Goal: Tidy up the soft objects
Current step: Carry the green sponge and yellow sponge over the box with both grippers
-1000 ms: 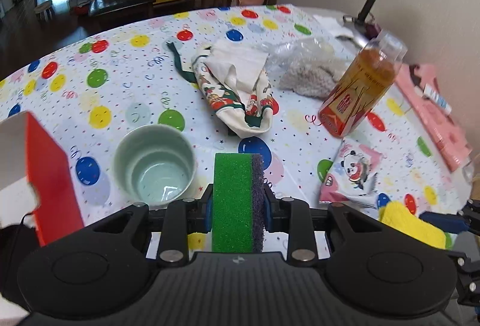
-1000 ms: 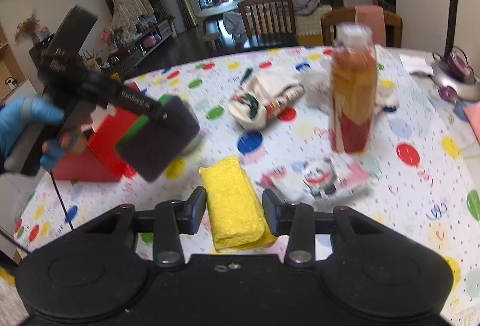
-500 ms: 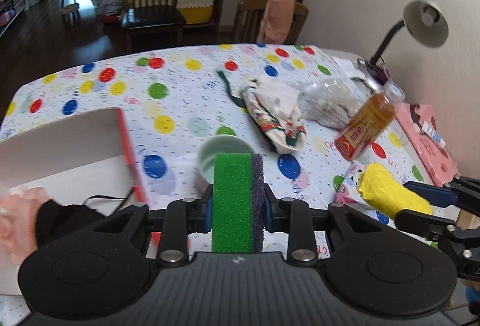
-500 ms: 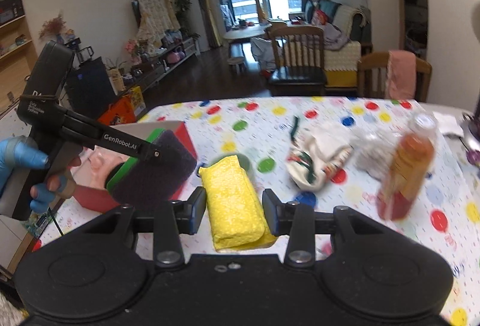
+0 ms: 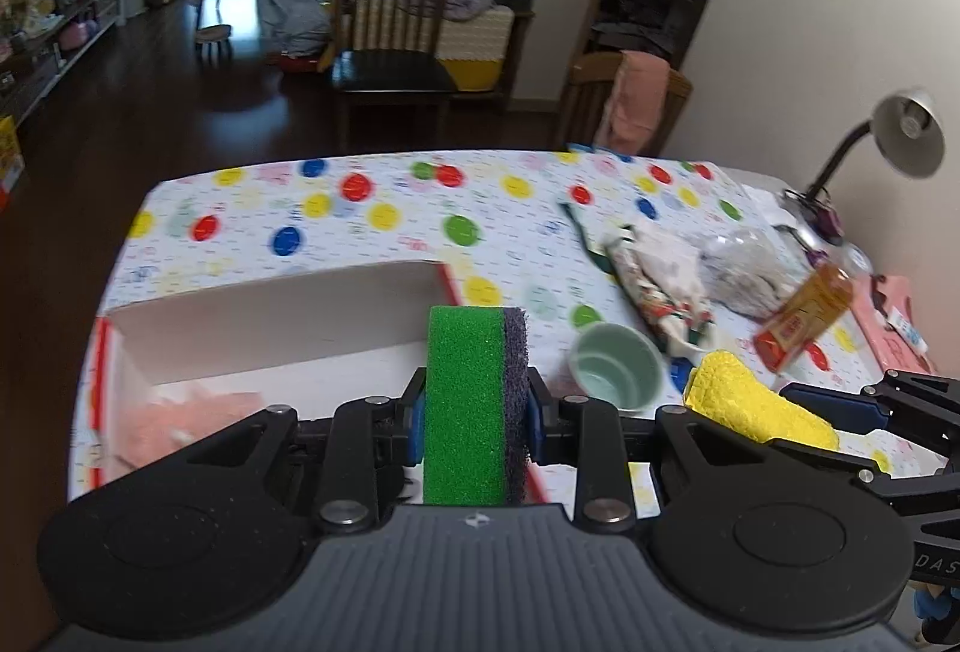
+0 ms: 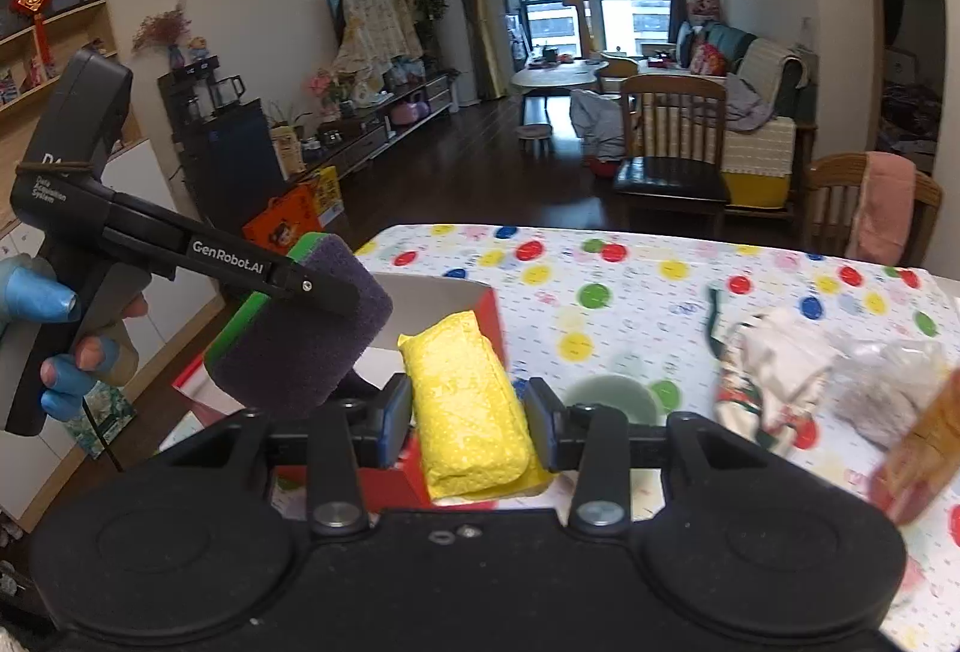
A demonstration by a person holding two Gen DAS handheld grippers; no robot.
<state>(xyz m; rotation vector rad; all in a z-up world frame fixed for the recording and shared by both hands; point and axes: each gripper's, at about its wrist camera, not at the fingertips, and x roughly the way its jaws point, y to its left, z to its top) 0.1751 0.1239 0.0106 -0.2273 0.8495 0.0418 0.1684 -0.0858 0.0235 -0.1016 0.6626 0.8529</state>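
Left gripper [image 5: 477, 415] clamped on green sponge [image 5: 465, 400], held upright, dark purple scouring layer against the right pad, green foam against the left. Sponge raised above the near edge of the red box [image 5: 270, 322], which sits open-topped on the bench [image 5: 360, 232]; white inner walls visible, a pale pink soft item [image 5: 186, 421] lying in the near left corner of the box.

Right gripper [image 6: 468, 415] clamped on yellow sponge [image 6: 465, 400], long axis pointing away from the camera, far end over the red box wall. In the left wrist view, yellow sponge just right of the mint cup [image 5: 618, 373] and above the bench.

Gloved hand [image 6: 54, 328] around the left gripper handle, seen from the right wrist view.

On the polka-dot bench, right of the box: mint cup, patterned cloth [image 5: 654, 280], clear bag with grey contents [image 5: 744, 268], amber bottle [image 5: 804, 319] (blurred). Desk lamp [image 5: 906, 135] at far right edge.
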